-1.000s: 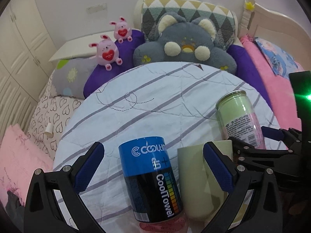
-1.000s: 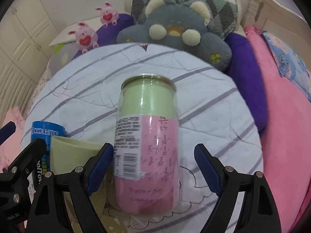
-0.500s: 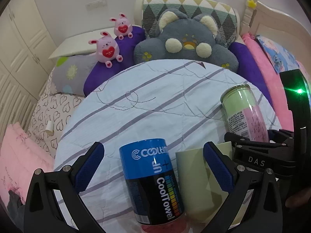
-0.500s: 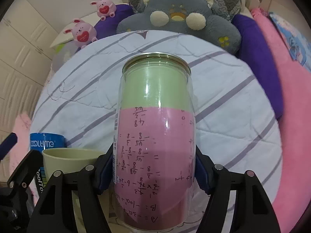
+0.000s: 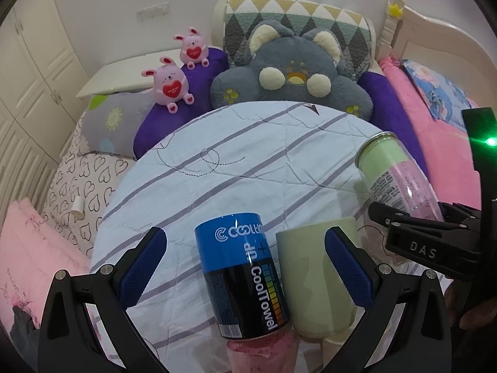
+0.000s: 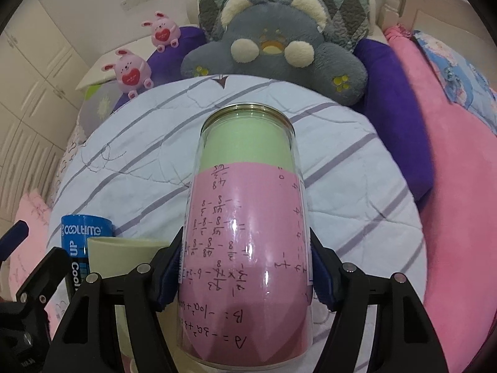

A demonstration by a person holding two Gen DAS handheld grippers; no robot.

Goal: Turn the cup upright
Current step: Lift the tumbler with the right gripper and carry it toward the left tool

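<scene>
Left wrist view first. Looking at the left gripper (image 5: 245,242) with jaws spread wide, gripping nothing, parked around a blue CoolTowel can (image 5: 245,279) and a pale green mug (image 5: 313,279) sitting side by side on the striped table (image 5: 248,155). Off to the right, seeing the clear cup (image 5: 394,177) with green and pink paper inside, pinched low down by the right gripper (image 5: 413,217) and leaning away from the camera. Can't tell from here whether its bottom end touches the table.

Right wrist view next. Jaws closed snug on the pink half of the cup, one pad on each side. Handwriting on the pink paper reads upside down, so probably looking at a cup that needs turning over, though can't say for sure which end is the mouth.

For doing it well, just my guess: lift clear of the table before rolling the wrist, rotate slow, and hold firm since smooth clear walls look slippery. Set down flat before letting go.

In the way: mug and can just beside the cup on the left, plus the left gripper hovering right there. Better to swing toward the open stretch of cloth further back. Grey plush (image 6: 273,43) and pink bunnies (image 6: 130,71) well apart at the back, no bother.
</scene>
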